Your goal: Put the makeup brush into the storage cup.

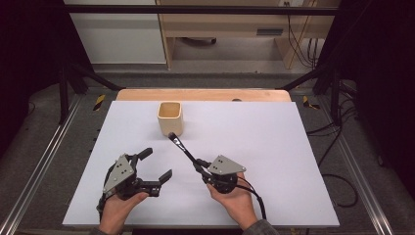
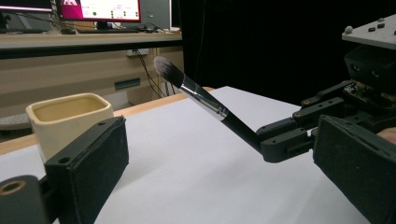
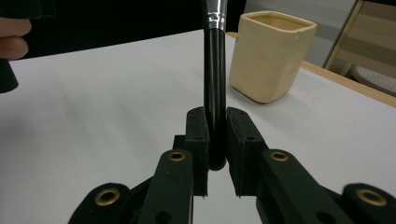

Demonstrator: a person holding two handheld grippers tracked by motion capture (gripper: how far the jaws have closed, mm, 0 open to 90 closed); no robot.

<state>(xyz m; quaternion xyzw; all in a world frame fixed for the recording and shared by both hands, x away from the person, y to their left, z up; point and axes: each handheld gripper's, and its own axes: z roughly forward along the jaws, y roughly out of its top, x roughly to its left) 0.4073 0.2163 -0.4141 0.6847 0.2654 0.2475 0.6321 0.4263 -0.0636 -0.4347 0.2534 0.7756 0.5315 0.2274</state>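
Centrally, the right gripper [image 1: 199,167] pinches a makeup brush [image 1: 182,147], bristles near the cream cup [image 1: 170,118], not yet inside; the left gripper [image 1: 155,166] sits spread, lower left.

left gripper [image 1: 152,169]: black, grey three-cornered plate | right gripper [image 1: 201,168]: black jaws, brass rivets, trailing cable

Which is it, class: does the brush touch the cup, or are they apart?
Apart. In the left gripper view, the brush held by the right gripper has its bristles in the air, with open background between them and the cup.
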